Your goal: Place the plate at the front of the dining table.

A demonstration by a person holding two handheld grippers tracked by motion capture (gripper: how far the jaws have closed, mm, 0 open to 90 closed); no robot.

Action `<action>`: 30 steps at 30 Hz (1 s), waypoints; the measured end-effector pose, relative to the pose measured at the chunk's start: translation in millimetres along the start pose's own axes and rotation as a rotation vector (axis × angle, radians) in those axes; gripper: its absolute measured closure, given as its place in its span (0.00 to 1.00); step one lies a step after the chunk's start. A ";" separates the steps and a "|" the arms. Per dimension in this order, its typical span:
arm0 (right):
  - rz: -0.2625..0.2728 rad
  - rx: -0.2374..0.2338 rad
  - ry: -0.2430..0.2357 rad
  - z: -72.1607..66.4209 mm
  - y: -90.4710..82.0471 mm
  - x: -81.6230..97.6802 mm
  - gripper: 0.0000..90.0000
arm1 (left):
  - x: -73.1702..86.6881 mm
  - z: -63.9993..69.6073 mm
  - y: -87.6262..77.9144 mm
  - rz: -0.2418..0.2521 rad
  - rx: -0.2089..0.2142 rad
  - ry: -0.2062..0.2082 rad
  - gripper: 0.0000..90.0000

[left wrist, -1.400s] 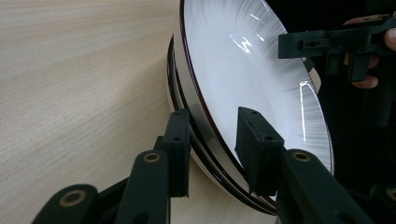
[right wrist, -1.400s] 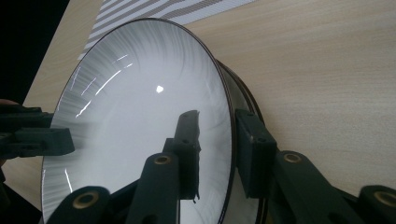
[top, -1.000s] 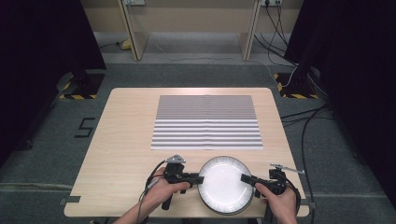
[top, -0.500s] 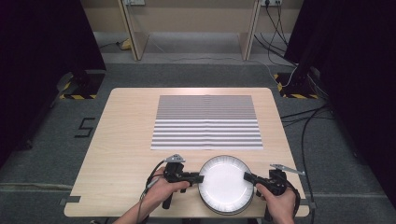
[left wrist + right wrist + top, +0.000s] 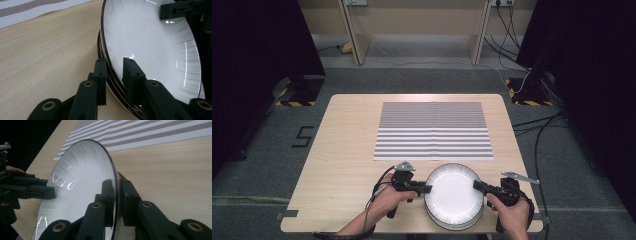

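Plates (image 5: 454,194) are stacked at the near edge of the table (image 5: 347,150), between the two grippers. The stack is seen in the high view just in front of the striped mat (image 5: 433,131), and the two lie close but apart.

The left gripper (image 5: 426,188) is placed at the left rim of the stack. In the left gripper view, its jaws are set on either side of the rim of the top plate (image 5: 155,47): one jaw lies over the white inside and the other lies below the rim, next to the plates under it. A small gap can be seen beside the rim there, so it cannot be told if the rim is pinched. These jaws have just been closing.

The right gripper (image 5: 477,185) is placed at the right rim. In the right gripper view, the dark thin edge of the top plate (image 5: 82,192) is caught between its two jaws, which are pressed tight on it from both sides. These jaws have just been opening a little, with the rim between them.

The top plate is seen tilted in both gripper views, with its white inside bright under the light.
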State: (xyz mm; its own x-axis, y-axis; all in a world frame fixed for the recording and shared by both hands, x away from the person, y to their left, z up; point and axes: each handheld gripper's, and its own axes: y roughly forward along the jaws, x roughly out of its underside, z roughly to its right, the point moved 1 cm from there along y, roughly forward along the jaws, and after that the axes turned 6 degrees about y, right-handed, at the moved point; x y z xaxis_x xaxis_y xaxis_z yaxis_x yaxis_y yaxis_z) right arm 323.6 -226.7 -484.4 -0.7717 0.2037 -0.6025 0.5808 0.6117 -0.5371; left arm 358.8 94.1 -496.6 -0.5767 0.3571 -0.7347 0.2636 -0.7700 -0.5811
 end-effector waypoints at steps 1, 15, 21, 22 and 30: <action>-0.008 -0.007 0.008 0.2 0.3 -0.5 0.88 | 0.4 0.3 0.1 0.004 -0.002 0.000 0.81; -0.094 -0.073 0.110 8.0 0.7 7.7 0.90 | 1.7 4.9 2.1 0.049 -0.048 0.081 0.85; -0.055 -0.084 0.066 4.1 -0.1 1.4 0.91 | 5.5 -2.8 9.4 0.036 0.013 0.006 0.75; -0.050 -0.082 0.061 3.7 -0.1 1.1 0.91 | 5.8 -3.9 11.6 0.032 0.026 0.000 0.73; 0.037 -0.059 -0.013 -5.0 0.7 -2.1 0.92 | -7.7 -7.8 15.2 0.051 0.016 0.032 0.75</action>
State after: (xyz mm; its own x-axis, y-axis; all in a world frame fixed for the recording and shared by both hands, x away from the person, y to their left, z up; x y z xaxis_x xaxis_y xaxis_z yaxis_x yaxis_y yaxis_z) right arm 324.4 -222.9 -480.6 -0.7461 0.2172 -0.6294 0.5923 0.6482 -0.4785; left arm 373.3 83.8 -502.5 -0.5382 0.3337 -0.7740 0.2795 -0.7957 -0.5374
